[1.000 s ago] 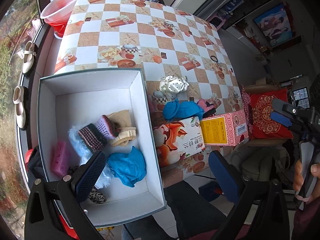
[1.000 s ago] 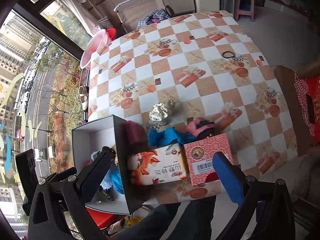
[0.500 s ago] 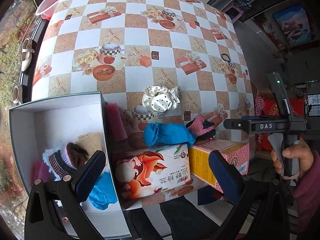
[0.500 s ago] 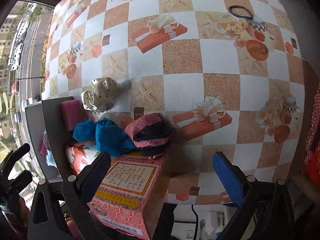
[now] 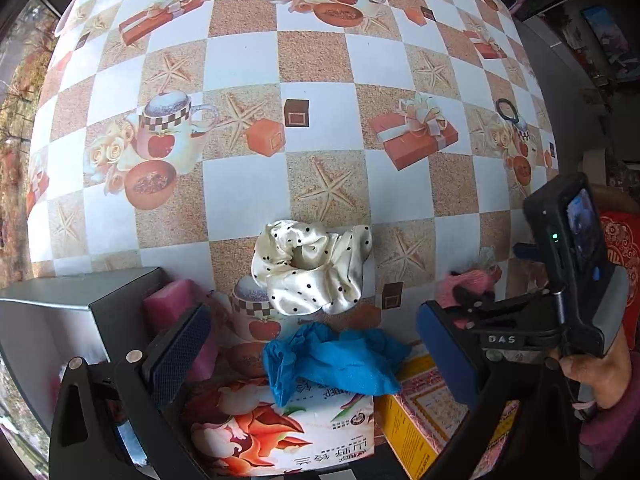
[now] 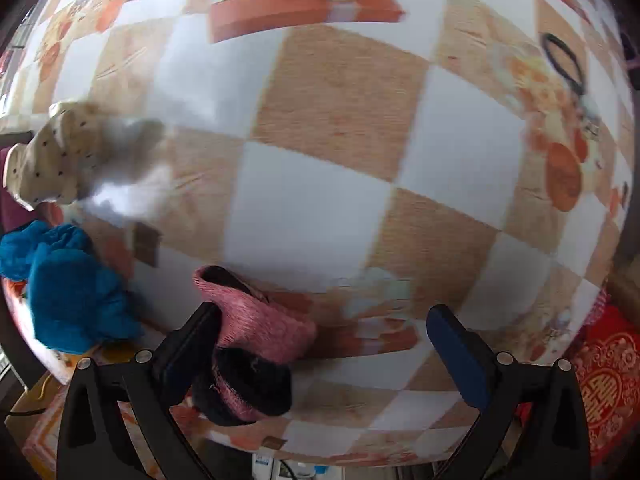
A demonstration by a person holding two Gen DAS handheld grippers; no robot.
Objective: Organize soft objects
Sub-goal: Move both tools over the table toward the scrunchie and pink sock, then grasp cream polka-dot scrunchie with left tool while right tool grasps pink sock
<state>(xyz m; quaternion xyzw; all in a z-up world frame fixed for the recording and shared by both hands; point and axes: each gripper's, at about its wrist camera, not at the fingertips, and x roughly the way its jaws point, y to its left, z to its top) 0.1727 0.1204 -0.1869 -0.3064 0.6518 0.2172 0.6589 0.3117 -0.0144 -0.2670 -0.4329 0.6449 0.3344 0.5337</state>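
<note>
Hovering low over the checked, glossy tablecloth [image 6: 320,208], the right gripper [image 6: 320,344] had its fingers spread wide, the left pad [image 6: 188,348] touching a fuzzy pink knit piece with a black lining [image 6: 256,344] that lay crumpled at the table's near edge. The left gripper [image 5: 308,344] was likewise spread apart and held nothing; between its pads lay a wrinkled blue glove [image 5: 336,360], draped partly over a soft tissue pack printed with orange flowers [image 5: 280,436]. Just beyond the glove sat a shiny cream satin scrunchie with black dots [image 5: 312,264], ruffled into a ring. A pink foam sponge [image 5: 172,304] leaned against the dark outer wall of a box [image 5: 116,312] at the left. A thin black hair tie [image 6: 564,60] lay well apart on the cloth.
</note>
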